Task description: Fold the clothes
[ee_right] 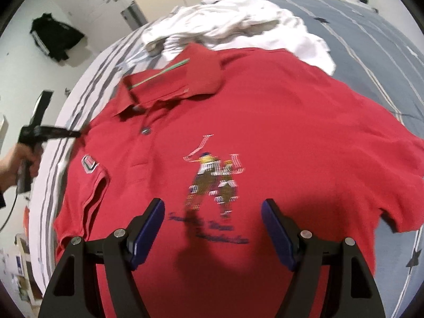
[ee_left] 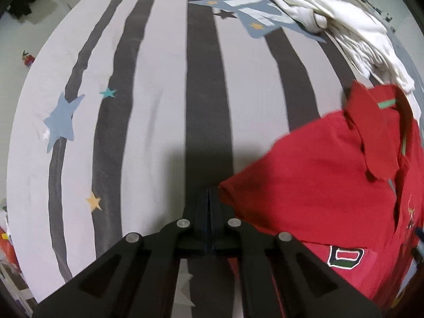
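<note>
You're not getting any readable text here: the dark script line under the embroidered rider on the red polo shirt [ee_right: 265, 122] is blurring out, and its sleeve patch [ee_right: 89, 162] is showing no clear letters.

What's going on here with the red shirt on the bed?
A person is folding laundry with a hand-held gripper in each hand. A red polo shirt lies front up on the striped bedspread, with a heap of white clothes beyond its collar. The left gripper is shut at the shirt's shoulder edge; whether it pinches cloth is unclear. The right gripper hovers open over the chest, holding nothing.
</note>
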The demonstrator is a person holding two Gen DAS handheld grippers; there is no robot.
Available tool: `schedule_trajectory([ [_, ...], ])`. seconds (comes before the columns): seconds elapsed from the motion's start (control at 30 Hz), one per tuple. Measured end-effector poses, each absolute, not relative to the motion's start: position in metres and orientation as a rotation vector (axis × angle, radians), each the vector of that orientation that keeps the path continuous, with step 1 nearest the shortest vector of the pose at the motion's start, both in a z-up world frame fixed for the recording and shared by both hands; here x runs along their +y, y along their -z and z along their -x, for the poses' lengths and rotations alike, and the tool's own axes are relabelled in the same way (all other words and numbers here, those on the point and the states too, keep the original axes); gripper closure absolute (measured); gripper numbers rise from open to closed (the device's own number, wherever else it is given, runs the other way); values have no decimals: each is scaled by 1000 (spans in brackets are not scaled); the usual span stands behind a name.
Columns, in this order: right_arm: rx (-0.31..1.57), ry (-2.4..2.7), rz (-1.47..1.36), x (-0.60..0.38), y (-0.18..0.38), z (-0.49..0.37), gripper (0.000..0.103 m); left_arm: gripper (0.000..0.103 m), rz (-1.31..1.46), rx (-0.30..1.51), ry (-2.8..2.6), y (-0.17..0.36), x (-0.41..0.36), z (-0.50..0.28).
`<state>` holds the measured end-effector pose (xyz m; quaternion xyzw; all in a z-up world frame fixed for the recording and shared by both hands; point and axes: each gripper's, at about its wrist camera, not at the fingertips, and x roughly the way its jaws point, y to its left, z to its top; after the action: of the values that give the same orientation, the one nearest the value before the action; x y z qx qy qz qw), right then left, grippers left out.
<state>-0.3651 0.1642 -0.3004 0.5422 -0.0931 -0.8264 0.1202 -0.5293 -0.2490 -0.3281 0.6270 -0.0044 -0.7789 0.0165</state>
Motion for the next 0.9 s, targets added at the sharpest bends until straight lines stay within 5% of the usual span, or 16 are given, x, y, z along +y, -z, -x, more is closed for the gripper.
schedule_trajectory([
  [0.2, -232, 2338, -1564, 118, 305, 367, 31, 103, -1831, -53, 2368, 330, -258, 533],
  [0.4, -256, 2295, -1542, 83, 304, 374, 31, 101, -1779, 268, 2478, 302, -291, 515],
  [0.6, -283, 2254, -1515, 54, 302, 380, 31, 94, -1764, 356, 2660, 255, -283, 381],
  [0.9, -253, 2209, -1534, 25, 317, 411, 31, 90, -1873, 301, 2656, 285, -233, 248],
])
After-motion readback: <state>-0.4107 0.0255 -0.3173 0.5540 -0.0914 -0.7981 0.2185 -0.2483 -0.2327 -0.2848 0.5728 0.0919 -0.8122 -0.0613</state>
